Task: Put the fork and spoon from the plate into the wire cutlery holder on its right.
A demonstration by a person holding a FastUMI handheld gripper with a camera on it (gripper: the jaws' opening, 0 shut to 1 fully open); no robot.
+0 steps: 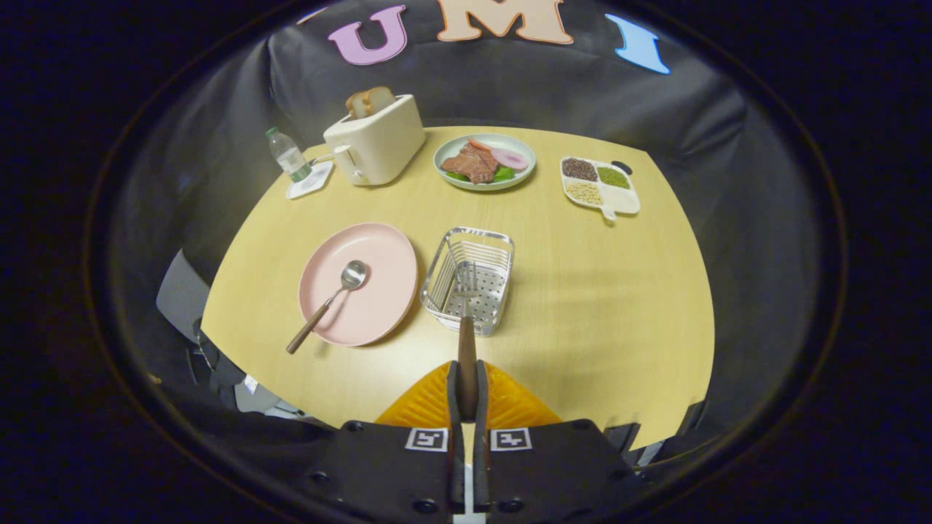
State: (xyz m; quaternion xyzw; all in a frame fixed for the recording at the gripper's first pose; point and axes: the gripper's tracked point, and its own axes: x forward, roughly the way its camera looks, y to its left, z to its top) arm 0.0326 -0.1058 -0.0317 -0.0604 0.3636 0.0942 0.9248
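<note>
The tongs (pixel 467 378) are clamped narrow on the wooden handle of the fork (pixel 466 320), both fingers pressing its sides. The fork points straight ahead toward 12 o'clock, and its tines hang over the open top of the wire cutlery holder (pixel 470 280); whether they touch the perforated bottom cannot be told. The tongs are held level above the near edge of the table (pixel 597 306), fingers pointing forward and slightly down at the holder.

The holder stands just ahead of the fingers, with the pink plate (pixel 360 284) close beside it at 9 o'clock. The spoon (pixel 328 302) lies on the plate, bowl near the middle, wooden handle running out over the near rim toward 7 o'clock.

Farther off toward 12 o'clock sits a plate of food (pixel 484 161); at 11 o'clock a toaster (pixel 375 138) holding bread, with a water bottle (pixel 288 154) to its left; at 1 o'clock a divided tray (pixel 598 186) of grains.
</note>
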